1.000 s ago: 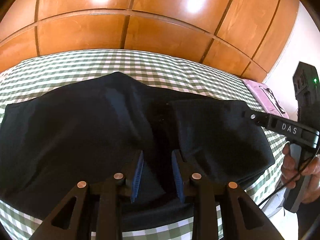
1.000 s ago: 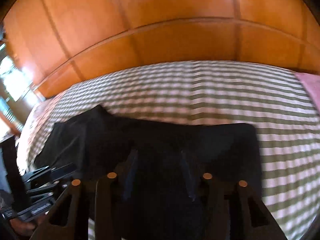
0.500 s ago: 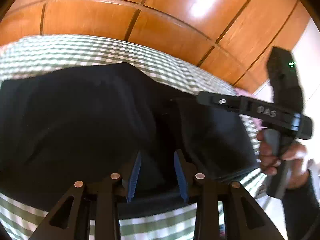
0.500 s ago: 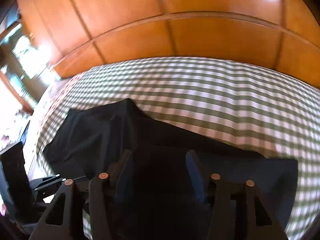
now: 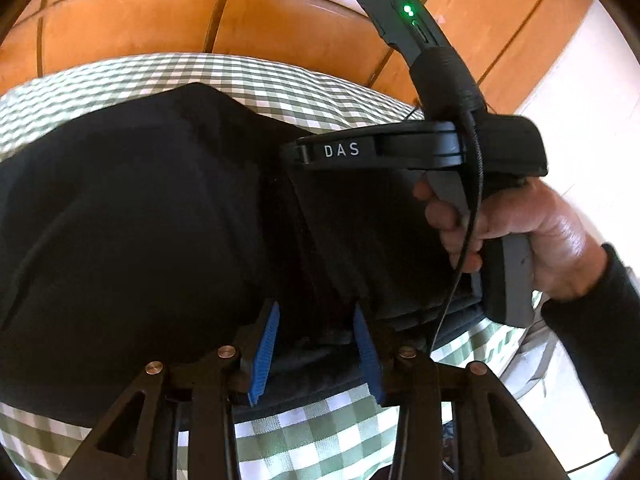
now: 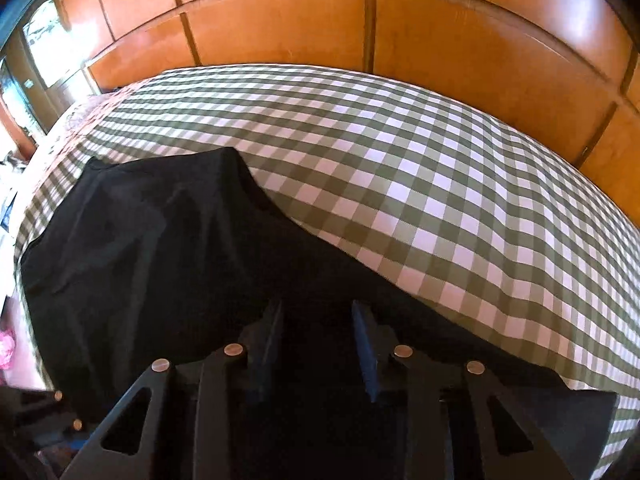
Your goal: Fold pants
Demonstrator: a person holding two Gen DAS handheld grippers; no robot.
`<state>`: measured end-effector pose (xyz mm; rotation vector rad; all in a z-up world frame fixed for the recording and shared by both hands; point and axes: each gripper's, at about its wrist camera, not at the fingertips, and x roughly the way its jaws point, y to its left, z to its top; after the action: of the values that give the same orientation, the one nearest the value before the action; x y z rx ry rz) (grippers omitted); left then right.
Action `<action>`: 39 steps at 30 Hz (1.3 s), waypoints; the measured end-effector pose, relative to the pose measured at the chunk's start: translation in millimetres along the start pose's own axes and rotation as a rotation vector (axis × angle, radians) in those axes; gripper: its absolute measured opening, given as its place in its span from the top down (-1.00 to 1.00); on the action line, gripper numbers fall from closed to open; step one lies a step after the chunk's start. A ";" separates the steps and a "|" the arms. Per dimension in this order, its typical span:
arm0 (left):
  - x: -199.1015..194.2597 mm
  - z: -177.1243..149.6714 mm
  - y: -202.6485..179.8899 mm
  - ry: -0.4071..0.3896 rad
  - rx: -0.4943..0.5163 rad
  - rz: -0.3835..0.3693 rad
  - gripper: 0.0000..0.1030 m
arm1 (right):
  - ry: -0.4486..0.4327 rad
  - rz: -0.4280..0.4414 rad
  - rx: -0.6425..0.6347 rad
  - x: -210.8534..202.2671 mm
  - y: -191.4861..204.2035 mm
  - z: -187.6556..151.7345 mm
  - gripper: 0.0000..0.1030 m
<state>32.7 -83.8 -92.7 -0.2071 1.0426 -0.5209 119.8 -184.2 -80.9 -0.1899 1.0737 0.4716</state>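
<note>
Black pants (image 5: 140, 216) lie spread on a green-and-white checked bed (image 5: 248, 80), partly folded with a layered section at the right. My left gripper (image 5: 314, 344) is open, its blue pads either side of the cloth's near edge, holding nothing. My right gripper (image 6: 318, 340) is open just above the pants (image 6: 160, 260) near their front edge. In the left wrist view the right gripper's body (image 5: 420, 152), marked DAS, hovers over the folded right part, held by a hand (image 5: 520, 232).
A wooden headboard wall (image 6: 360, 32) runs behind the bed (image 6: 440, 184). A window (image 6: 44, 44) is at the far left. The bed's near edge drops off to a pale floor (image 5: 580, 100) at the right in the left wrist view.
The right gripper has swung left and higher over the folded part of the pants. The left gripper stayed open at the near edge. The pants' outline looks unchanged.
</note>
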 end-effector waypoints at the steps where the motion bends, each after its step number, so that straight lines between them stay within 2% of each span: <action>1: -2.0 0.5 2.2 -0.002 -0.017 -0.011 0.23 | -0.002 -0.009 -0.002 0.1 2.1 0.7 0.35; 4: -14.4 -2.0 7.0 -0.037 -0.049 -0.033 0.23 | -0.024 -0.011 0.009 -6.7 2.9 -1.4 0.33; 9: -44.9 -10.6 24.7 -0.120 -0.101 0.012 0.23 | -0.113 0.021 0.115 -40.2 -1.3 -10.2 0.25; 14: -90.9 -34.6 82.6 -0.205 -0.320 0.022 0.22 | -0.187 0.088 0.186 -70.0 3.9 -35.2 0.14; 15: -104.5 -45.0 102.1 -0.228 -0.396 0.029 0.26 | -0.190 0.099 0.197 -73.1 5.0 -42.2 0.14; 17: -119.6 -57.1 128.9 -0.243 -0.494 0.038 0.28 | -0.199 0.106 0.204 -77.5 7.1 -54.7 0.14; 20: -148.9 -85.4 178.8 -0.315 -0.682 0.063 0.30 | -0.195 0.087 0.216 -79.1 7.5 -70.6 0.14; 22: -159.7 -97.8 202.4 -0.366 -0.770 0.057 0.31 | -0.174 0.080 0.235 -74.3 4.2 -77.7 0.14; 25: -168.9 -109.5 229.5 -0.437 -0.880 0.093 0.27 | -0.159 0.087 0.262 -66.6 -0.2 -85.5 0.13; 27: -170.3 -112.4 245.7 -0.473 -0.943 0.072 0.25 | -0.172 0.086 0.256 -65.2 1.9 -87.2 0.09; 29: -166.4 -111.6 260.5 -0.470 -0.990 0.057 0.25 | -0.182 0.120 0.264 -63.7 2.7 -89.5 -0.22; 32: -158.8 -107.8 271.4 -0.469 -1.024 0.060 0.24 | -0.198 0.123 0.260 -61.4 7.6 -90.7 -0.39; 35: -161.2 -115.7 281.7 -0.465 -1.055 0.046 0.22 | -0.202 0.141 0.291 -60.0 7.1 -90.7 -0.43; 39: -159.2 -109.2 287.1 -0.437 -1.059 0.053 0.25 | -0.214 0.182 0.317 -60.5 1.9 -92.4 -0.49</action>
<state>-35.3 251.9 -140.7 -1.1689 0.7999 0.1768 21.6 -233.8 -71.2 0.2357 0.9443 0.4662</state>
